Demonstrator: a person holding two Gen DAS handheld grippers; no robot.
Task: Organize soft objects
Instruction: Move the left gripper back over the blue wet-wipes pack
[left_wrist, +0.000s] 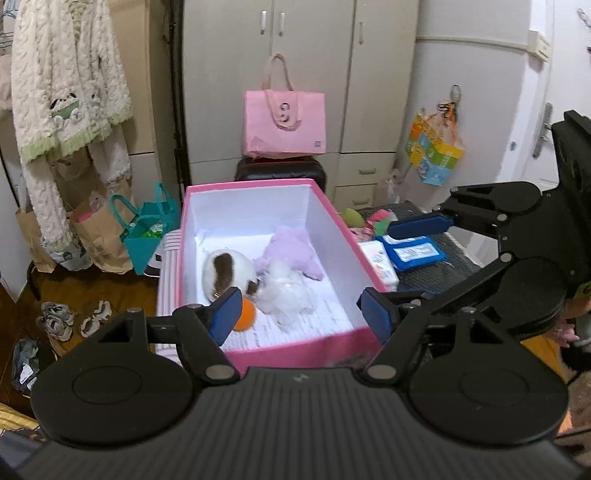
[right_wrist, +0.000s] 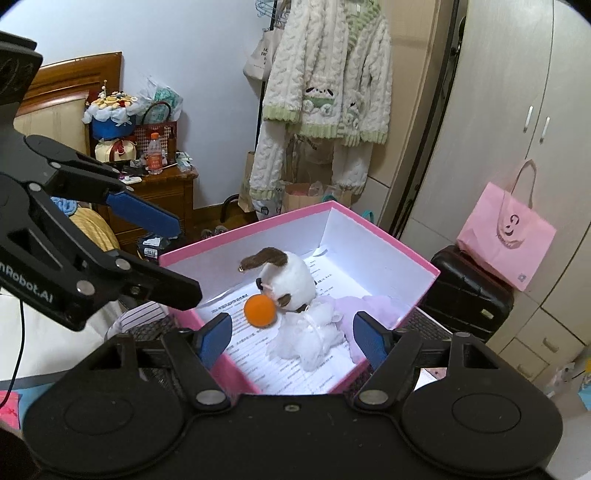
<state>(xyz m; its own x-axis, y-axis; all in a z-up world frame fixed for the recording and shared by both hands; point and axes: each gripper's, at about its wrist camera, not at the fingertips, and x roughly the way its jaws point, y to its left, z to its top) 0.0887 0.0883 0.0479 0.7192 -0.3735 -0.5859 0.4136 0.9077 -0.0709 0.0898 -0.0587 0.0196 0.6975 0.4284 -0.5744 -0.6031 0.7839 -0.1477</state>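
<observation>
Inside the pink box (left_wrist: 258, 352), on its white paper-lined floor, four soft things lie bunched together: a white plush with brown patches (left_wrist: 227, 271), an orange ball (left_wrist: 245, 314) touching its near side, a white fluffy piece (left_wrist: 284, 293) and a lilac plush (left_wrist: 291, 251) pressed against the right wall. Both pairs of tongs hang over the box's near rim, angled down toward the pile and holding nothing — the left tongs (left_wrist: 297, 314) stand wide apart, the right tongs (right_wrist: 291, 341) wider yet, neither touching the toys.

Beyond the box's right wall, more items wait on the dark desk (left_wrist: 436, 267): a green soft toy (left_wrist: 354, 217), some pink-and-green fabric (left_wrist: 376, 218), a blue-edged pouch (left_wrist: 413, 253) and a white packet (left_wrist: 378, 260). The sorting looks part done, with the hands between a drop into the box and the next pick (a judgement from the empty tongs and the filled box).

The next move probably calls for swinging one pair of tongs right toward the green toy, closing gently on its bulk — soft stuff squashes and slips — then carrying it over the pink rim.

Behind stand a pink tote (left_wrist: 284, 123) on a black suitcase (left_wrist: 280, 171), and grey wardrobes (left_wrist: 310, 74).
</observation>
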